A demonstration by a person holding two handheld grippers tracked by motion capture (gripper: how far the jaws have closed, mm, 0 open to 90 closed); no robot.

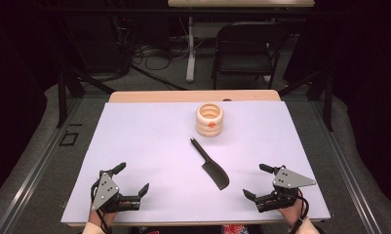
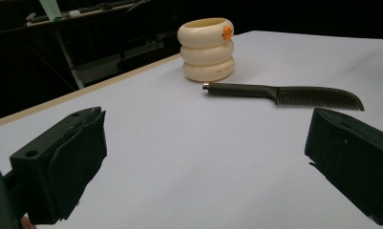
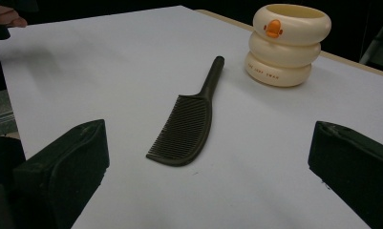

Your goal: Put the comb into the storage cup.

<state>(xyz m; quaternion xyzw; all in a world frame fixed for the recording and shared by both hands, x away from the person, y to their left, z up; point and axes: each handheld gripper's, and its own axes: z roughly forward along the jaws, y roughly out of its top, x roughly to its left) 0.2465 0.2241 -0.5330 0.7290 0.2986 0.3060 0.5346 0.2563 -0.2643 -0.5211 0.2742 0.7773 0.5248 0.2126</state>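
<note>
A black comb (image 1: 210,164) lies flat near the middle of the white table, its handle toward a cream ringed cup (image 1: 209,119) with an orange duck bill on its side. Behind the comb (image 2: 284,95) in the left gripper view stands the cup (image 2: 207,49). My left gripper (image 1: 132,181) rests at the front left, jaws wide open, nothing between them. My right gripper (image 1: 257,181) rests at the front right, open and empty too. In the right gripper view the comb (image 3: 186,125) lies just ahead of the jaws, teeth to the left, with the cup (image 3: 287,44) beyond it.
The white sheet covers the table (image 1: 149,141), whose wooden far edge (image 1: 193,96) shows behind it. A folding chair (image 1: 245,48) and a table leg (image 1: 190,48) with cables stand on the floor beyond. A person's hand (image 3: 5,16) shows at the top left of the right gripper view.
</note>
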